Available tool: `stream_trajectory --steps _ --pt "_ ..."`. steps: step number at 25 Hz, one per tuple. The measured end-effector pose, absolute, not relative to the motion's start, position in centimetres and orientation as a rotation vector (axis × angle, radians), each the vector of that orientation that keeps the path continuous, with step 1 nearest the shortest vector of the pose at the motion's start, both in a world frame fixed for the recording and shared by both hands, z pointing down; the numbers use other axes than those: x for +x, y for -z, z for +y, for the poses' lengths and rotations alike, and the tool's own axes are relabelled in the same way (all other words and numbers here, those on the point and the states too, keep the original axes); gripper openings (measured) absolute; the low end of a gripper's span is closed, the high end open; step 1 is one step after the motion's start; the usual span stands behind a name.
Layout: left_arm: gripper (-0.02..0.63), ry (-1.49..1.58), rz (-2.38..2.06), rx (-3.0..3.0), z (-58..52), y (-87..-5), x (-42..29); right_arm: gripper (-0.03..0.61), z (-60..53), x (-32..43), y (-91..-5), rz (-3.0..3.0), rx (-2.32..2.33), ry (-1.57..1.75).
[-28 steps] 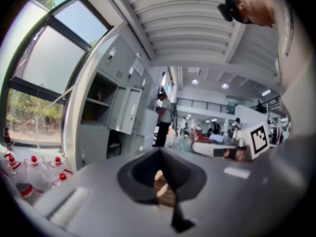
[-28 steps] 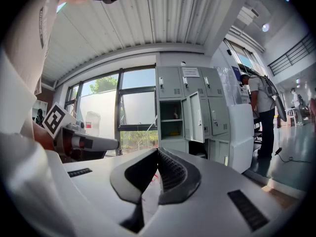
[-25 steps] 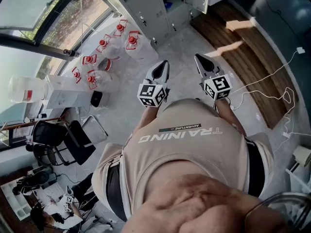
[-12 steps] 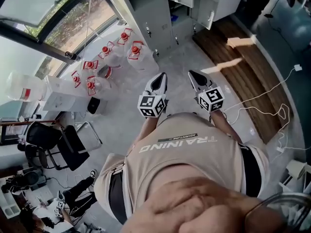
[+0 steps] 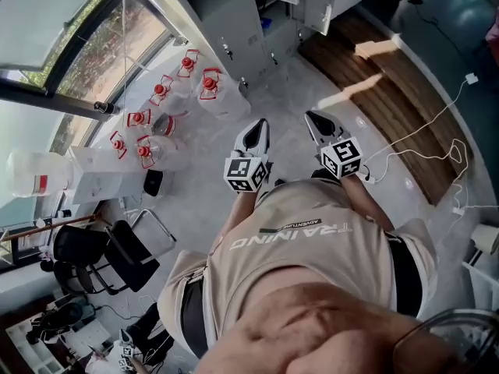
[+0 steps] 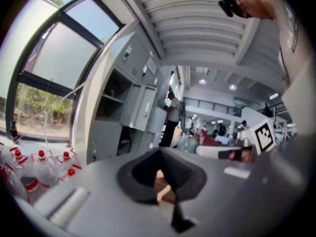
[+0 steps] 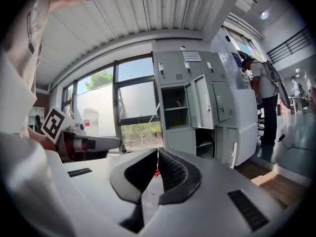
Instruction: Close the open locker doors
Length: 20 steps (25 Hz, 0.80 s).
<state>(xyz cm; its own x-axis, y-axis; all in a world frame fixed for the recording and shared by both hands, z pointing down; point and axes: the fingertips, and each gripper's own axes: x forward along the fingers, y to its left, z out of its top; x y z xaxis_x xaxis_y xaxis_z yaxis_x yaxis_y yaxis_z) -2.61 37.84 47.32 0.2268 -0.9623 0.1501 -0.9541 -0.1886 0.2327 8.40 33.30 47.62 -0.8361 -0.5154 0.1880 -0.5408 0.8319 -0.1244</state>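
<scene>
Grey metal locker doors (image 7: 203, 101) open, centre frame, well ahead. Left gripper (image 6: 160, 151), right gripper (image 7: 157, 151): fingers together, empty. Approach, then push door edges.

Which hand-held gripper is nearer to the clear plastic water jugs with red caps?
Left. The left hand-held gripper is beside the clear red-capped water jugs, not touching; the right hand-held gripper is beyond it, farther.
</scene>
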Motion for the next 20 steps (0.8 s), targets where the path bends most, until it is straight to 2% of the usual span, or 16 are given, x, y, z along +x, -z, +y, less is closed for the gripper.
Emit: stream_trajectory --steps 4,9,14,20 --pt "0.0 0.058 -1.72 2.226 36.4 -49.0 -2.6 0.015 33.0 8.3 -48.2 -2.84 0.867 -0.211" --pt "0.0 0.112 -1.618 2.261 33.8 -48.9 -0.8 0.015 29.7 11.9 -48.7 -2.761 0.97 -0.193" --pt "0.0 0.042 -1.675 2.253 28.4 -48.8 -0.8 0.015 24.6 14.1 -50.3 -2.749 1.023 -0.303" --pt "0.0 -0.055 -1.696 2.254 21.6 -48.9 -0.4 0.015 17.3 12.7 -51.4 -2.787 0.944 -0.323"
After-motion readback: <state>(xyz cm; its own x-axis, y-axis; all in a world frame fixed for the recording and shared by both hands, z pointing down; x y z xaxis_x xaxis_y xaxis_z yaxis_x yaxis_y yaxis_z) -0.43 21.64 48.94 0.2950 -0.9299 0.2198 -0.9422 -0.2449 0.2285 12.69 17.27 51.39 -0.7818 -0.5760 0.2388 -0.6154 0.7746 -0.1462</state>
